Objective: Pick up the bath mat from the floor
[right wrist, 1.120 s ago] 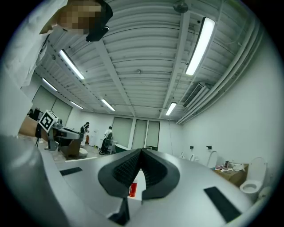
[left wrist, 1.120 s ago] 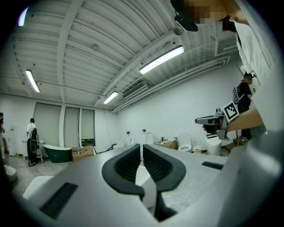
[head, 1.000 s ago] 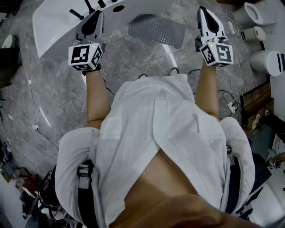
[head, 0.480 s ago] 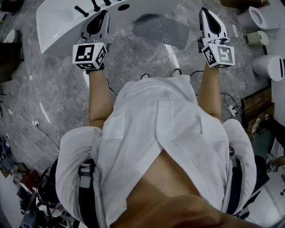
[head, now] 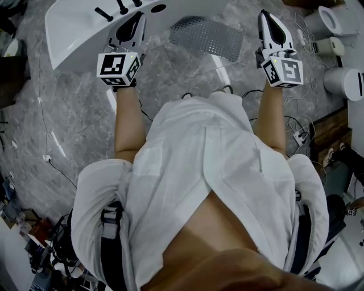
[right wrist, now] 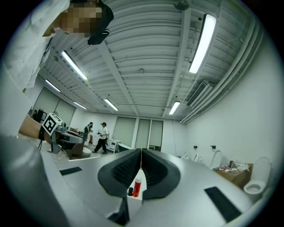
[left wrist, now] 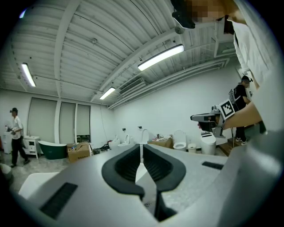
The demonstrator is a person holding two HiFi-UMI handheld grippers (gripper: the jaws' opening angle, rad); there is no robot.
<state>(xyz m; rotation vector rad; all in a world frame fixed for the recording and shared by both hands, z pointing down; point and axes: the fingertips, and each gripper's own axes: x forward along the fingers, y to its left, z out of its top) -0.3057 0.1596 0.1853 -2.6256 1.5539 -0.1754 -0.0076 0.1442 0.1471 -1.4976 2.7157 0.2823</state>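
Observation:
The bath mat (head: pixel 207 37) is grey and perforated, lying flat on the marble floor ahead of me, between my two hands. My left gripper (head: pixel 138 18) is held above the floor to the mat's left, over the edge of a white tub. My right gripper (head: pixel 264 16) hangs to the mat's right. Neither touches the mat. The left gripper (left wrist: pixel 142 153) points level across the room, its dark pads together with nothing between them. The right gripper (right wrist: pixel 141 153) is shut and empty too. The mat does not show in either gripper view.
A white tub (head: pixel 74 31) with black taps stands at the far left. Toilets (head: pixel 333 17) and a white cylinder (head: pixel 344 79) line the right side. Cables and a power strip (head: pixel 298 136) lie on the floor at right. A person (right wrist: pixel 103 137) walks far across the room.
Both grippers have drifted slightly to the right in the head view, still shut. The mat lies where it was on the floor.

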